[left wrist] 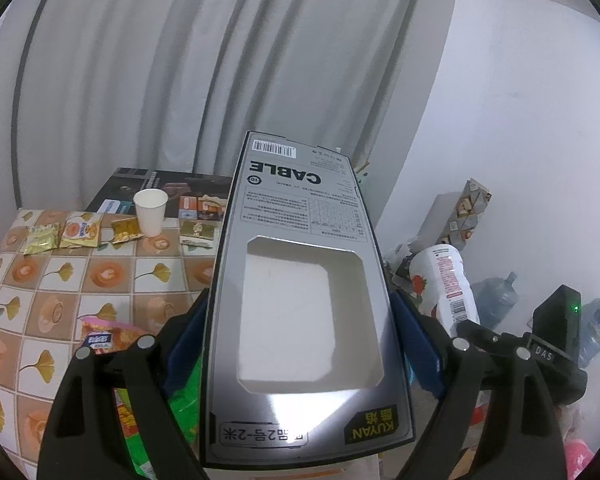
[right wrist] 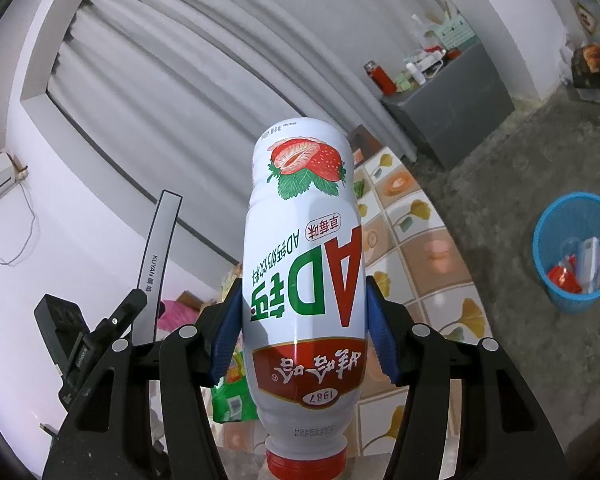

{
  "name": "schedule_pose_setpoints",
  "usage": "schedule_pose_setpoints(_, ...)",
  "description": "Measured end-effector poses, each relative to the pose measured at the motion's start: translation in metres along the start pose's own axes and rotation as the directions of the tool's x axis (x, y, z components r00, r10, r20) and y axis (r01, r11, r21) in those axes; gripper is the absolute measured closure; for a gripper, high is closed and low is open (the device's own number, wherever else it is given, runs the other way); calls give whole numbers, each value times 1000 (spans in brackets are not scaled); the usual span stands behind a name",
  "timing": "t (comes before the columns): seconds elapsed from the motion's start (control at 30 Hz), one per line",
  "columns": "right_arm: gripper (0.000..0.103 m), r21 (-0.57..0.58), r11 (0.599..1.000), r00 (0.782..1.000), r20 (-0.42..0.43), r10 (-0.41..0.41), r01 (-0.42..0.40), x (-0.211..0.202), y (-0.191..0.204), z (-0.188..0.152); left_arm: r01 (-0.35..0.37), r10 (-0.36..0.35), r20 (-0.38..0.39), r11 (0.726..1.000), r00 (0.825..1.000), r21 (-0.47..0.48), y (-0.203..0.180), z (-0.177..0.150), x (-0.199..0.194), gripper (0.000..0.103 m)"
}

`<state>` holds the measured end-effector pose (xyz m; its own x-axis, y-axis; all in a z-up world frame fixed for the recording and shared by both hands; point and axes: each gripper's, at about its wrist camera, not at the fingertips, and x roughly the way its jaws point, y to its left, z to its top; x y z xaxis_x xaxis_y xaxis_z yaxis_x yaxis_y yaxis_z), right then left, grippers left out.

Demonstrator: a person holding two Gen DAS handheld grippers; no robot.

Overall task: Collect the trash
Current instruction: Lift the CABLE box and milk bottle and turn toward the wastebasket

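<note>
A table (left wrist: 60,280) covered by a tiled cloth printed with ginkgo leaves is seen in both views. A blue mesh bin (right wrist: 572,256), already holding some wrappers, is stood on the floor well apart from it. A grey cable box (left wrist: 304,280) with a cut-out window is clamped between the blue pads (left wrist: 180,344) of the left gripper (left wrist: 300,320) and is held above the table's near edge. A white strawberry milk bottle (right wrist: 304,264) is pinched at its sides by the right gripper (right wrist: 304,320), red cap towards the camera. A white paper cup (left wrist: 151,207) is stood at the table's far side, with small snack packets (left wrist: 80,232) laid beside it. A green bag (left wrist: 180,408) is partly hidden under the box.
</note>
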<state>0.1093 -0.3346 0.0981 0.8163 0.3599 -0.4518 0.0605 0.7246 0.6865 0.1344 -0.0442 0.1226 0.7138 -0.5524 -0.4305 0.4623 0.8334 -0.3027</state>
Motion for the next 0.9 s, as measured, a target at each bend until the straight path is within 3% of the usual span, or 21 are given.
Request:
schedule_pose_setpoints(0.57, 49, 108, 994, 996, 79, -39, 30, -51, -59, 7, 126, -121, -102, 991, 987, 46, -75, -9, 64, 18)
schedule_pose_setpoints(0.8, 49, 190, 979, 990, 111, -90, 68, -73, -100, 9, 185, -167, -188, 979, 968, 81, -119, -21, 112, 18)
schedule_pose_setpoints(0.9, 49, 226, 968, 982, 125, -138, 107, -85, -124, 12, 215, -190, -246, 973, 950, 79, -138, -28, 142, 18)
